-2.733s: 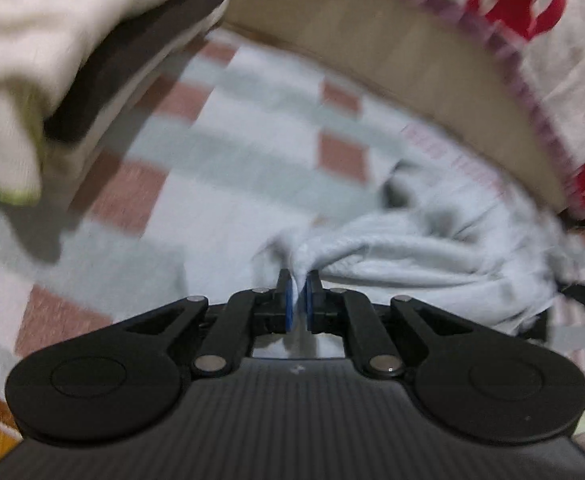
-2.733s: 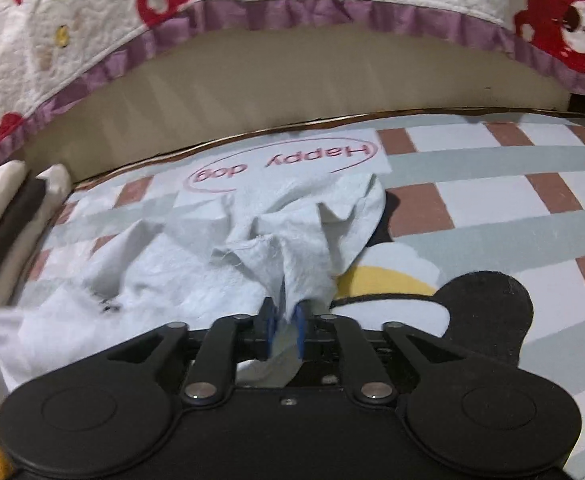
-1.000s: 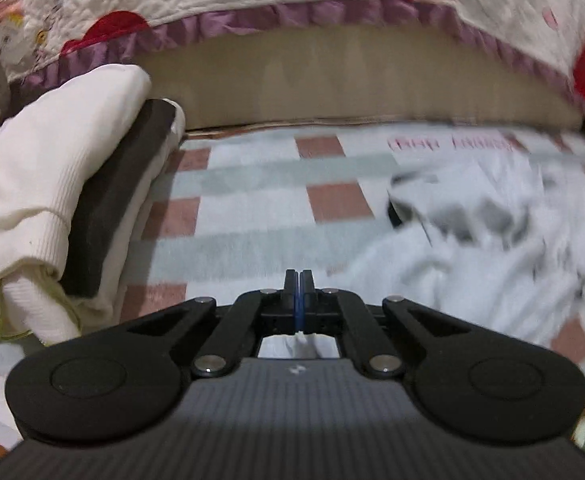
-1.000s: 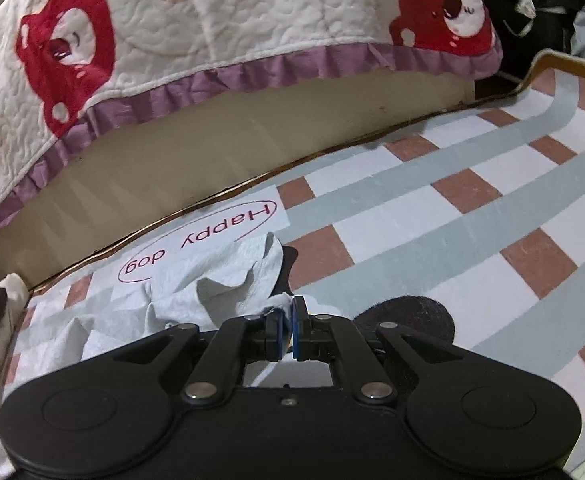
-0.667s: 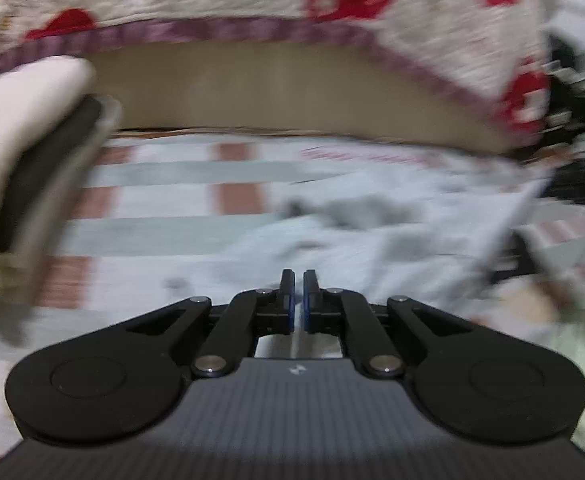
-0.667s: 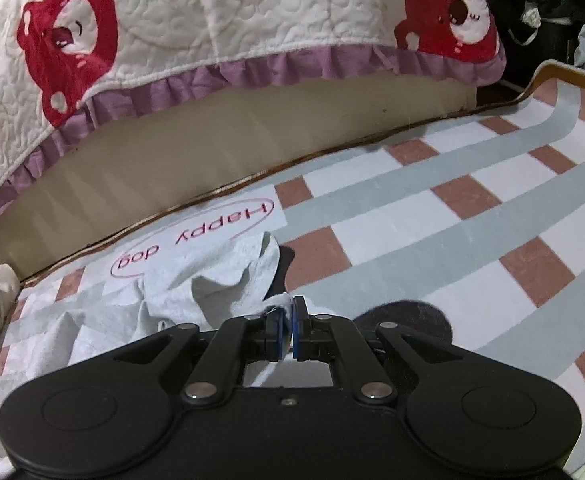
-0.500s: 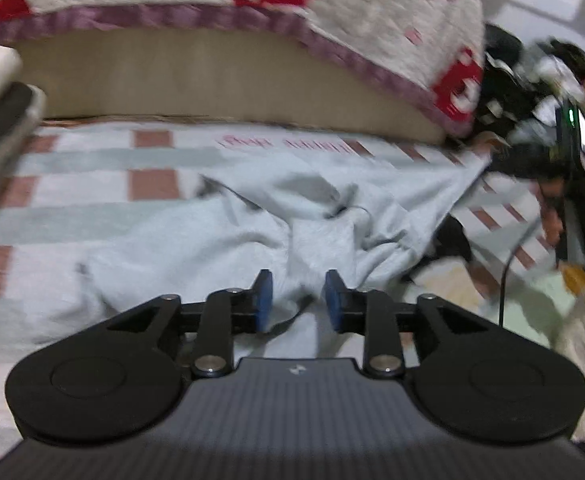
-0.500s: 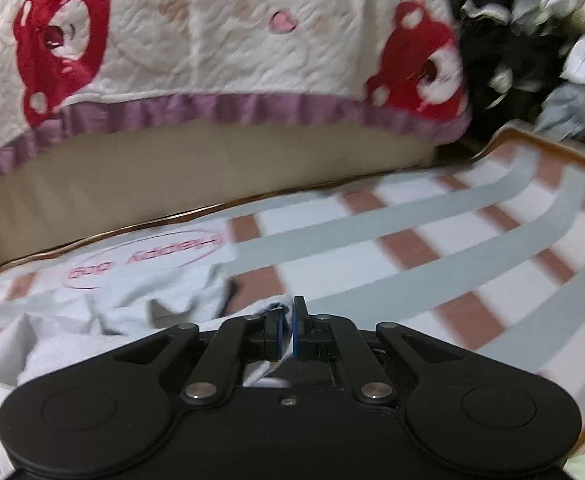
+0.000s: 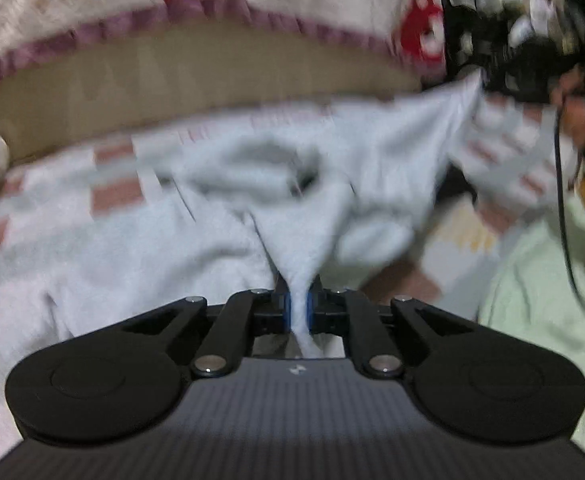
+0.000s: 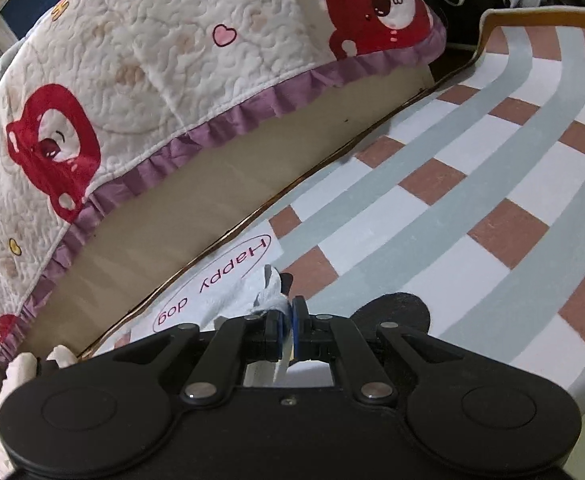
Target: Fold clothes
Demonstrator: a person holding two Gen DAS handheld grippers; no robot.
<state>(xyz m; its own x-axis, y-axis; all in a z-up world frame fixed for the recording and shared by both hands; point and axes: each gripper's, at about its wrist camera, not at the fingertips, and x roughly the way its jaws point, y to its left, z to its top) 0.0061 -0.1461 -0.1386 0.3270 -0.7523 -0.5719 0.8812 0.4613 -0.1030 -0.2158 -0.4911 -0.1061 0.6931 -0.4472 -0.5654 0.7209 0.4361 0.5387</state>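
Two tools grip one pale garment [image 9: 228,240] over the checked rug [image 10: 472,216]: left tool [image 9: 299,304] pinching a bunched fold, right tool [image 10: 288,328] clamping an edge.

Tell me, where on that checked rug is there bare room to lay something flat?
The widest bare stretch of checked rug runs right of the right gripper, out to its curved edge. It is crowded on the other side: the pale garment, pinched by both grippers, sprawls ahead of the left gripper below the quilt.

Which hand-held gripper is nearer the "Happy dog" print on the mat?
Right. The right hand-held gripper sits just short of the "Happy dog" print; the left hand-held gripper is farther back across the white garment.
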